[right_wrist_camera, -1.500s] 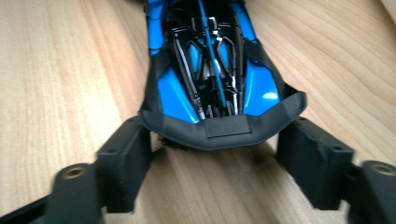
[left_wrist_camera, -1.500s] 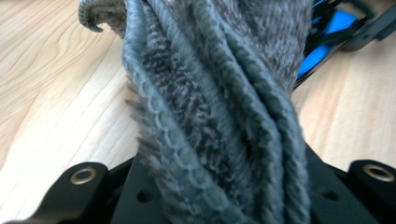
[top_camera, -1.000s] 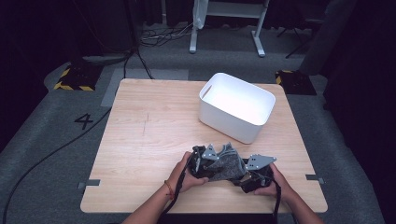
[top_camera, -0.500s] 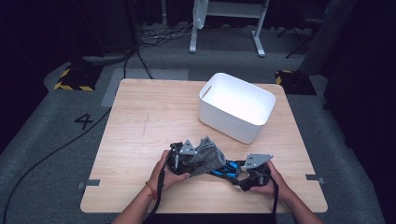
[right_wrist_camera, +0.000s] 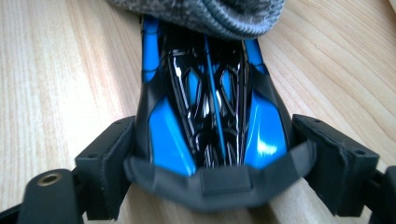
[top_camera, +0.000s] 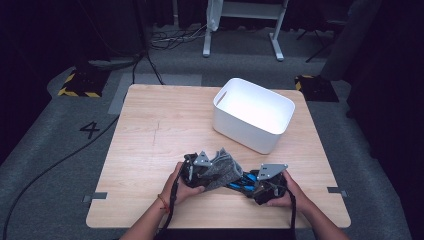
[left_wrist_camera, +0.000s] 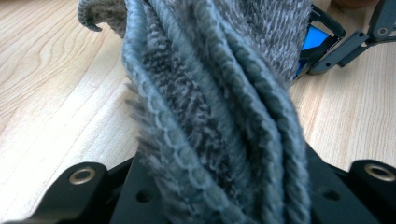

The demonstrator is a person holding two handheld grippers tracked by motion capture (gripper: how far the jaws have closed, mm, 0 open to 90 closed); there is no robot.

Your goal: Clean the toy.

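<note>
With the left claw [top_camera: 207,170] clamped on the grey knit cloth [top_camera: 222,169] and the right claw [top_camera: 260,184] gripping the blue-black toy car [top_camera: 243,181] at the counter's [top_camera: 150,130] near edge, pulling apart risks snagging.

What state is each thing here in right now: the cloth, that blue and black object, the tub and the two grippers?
Grey cloth: bunched, clamped in the left gripper, one end draped over the blue object.
Blue object: clamped between the right gripper's jaws, low over the table.
White tub: upright, looks empty.
Left gripper: shut on the cloth.
Right gripper: shut on the blue object.
</note>
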